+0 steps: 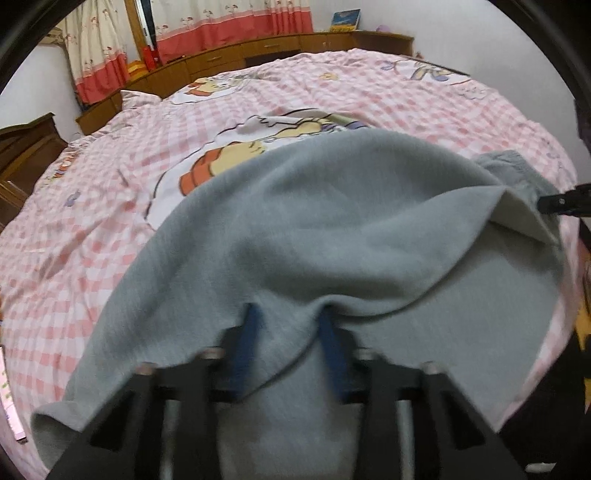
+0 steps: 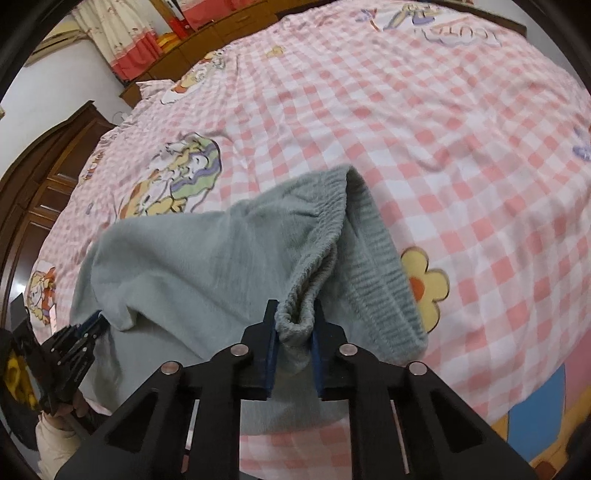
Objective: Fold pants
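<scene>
Pink-checked bedding with cartoon prints covers the bed [image 2: 424, 122], with wooden cabinets [image 1: 255, 50] and red-hemmed curtains [image 1: 207, 22] behind it. Grey pants [image 1: 332, 221] lie near the bed's near edge, partly lifted off the cover. The left gripper [image 1: 290, 332] has its blue fingers [image 1: 247, 325] closed on a gathered pinch of the plain grey cloth, which tents up from the grip. The right gripper [image 2: 293, 325] has its fingers [image 2: 271, 332] clamped on the ribbed elastic waistband [image 2: 373, 258], whose opening gapes toward the middle of the bed.

Judging by how things lie, the fold is under way but unfinished: one layer of cloth already rests over another, yet the top layer is raised, slack and rumpled, not laid flat. Setting it down, squaring the edges and probably one more fold remain.

The pants' long axis seems to run along the near edge of the bed, waistband toward the right side, legs trailing off to the left, where a hem [image 1: 48, 424] lies close to the bed's edge
</scene>
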The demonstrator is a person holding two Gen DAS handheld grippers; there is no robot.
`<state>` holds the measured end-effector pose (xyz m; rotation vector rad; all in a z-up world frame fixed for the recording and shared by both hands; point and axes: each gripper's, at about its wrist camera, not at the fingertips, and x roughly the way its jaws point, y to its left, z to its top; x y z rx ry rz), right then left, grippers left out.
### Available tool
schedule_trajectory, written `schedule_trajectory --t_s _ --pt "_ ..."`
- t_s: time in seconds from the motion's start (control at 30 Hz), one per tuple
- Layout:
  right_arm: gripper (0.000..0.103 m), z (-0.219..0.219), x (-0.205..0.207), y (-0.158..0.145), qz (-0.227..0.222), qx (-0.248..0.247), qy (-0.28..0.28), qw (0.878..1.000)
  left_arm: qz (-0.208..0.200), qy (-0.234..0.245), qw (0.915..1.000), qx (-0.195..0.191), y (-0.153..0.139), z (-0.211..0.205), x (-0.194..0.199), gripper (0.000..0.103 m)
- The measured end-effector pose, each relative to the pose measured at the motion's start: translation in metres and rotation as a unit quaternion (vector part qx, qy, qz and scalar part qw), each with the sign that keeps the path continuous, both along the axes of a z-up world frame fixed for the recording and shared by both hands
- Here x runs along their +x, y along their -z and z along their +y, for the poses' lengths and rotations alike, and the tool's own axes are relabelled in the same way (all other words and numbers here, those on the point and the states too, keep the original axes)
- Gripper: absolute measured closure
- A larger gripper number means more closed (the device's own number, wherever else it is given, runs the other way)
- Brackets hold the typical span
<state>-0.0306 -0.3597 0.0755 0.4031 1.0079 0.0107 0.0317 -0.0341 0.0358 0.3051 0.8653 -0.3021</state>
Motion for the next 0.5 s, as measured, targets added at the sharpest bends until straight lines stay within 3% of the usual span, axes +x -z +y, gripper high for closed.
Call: schedule_trajectory --t_s 0.03,0.27,0.37,0.5 --pt "0.089 -0.002 -0.001 -0.004 -0.006 -0.001 0.001 1.0 0.002 0.004 1.0 -0.006 -0.002 0.0 -0.002 0.096" --pt "0.09 -0.02 -0.018 -0.033 -0.048 0.012 0.009 0.999 -0.027 0.011 0.9987 -0.042 -0.047 0.011 -0.033 0.098" --pt "0.09 -0.027 -0.031 -0.031 -0.049 0.014 0.011 0.999 -0.04 -0.002 0.9979 -0.051 -0.066 0.023 -0.057 0.098" --pt "0.09 -0.034 -0.043 -0.013 -0.032 0.017 0.017 0.999 -0.016 -0.001 0.9971 -0.074 -0.066 0.029 -0.081 0.098"
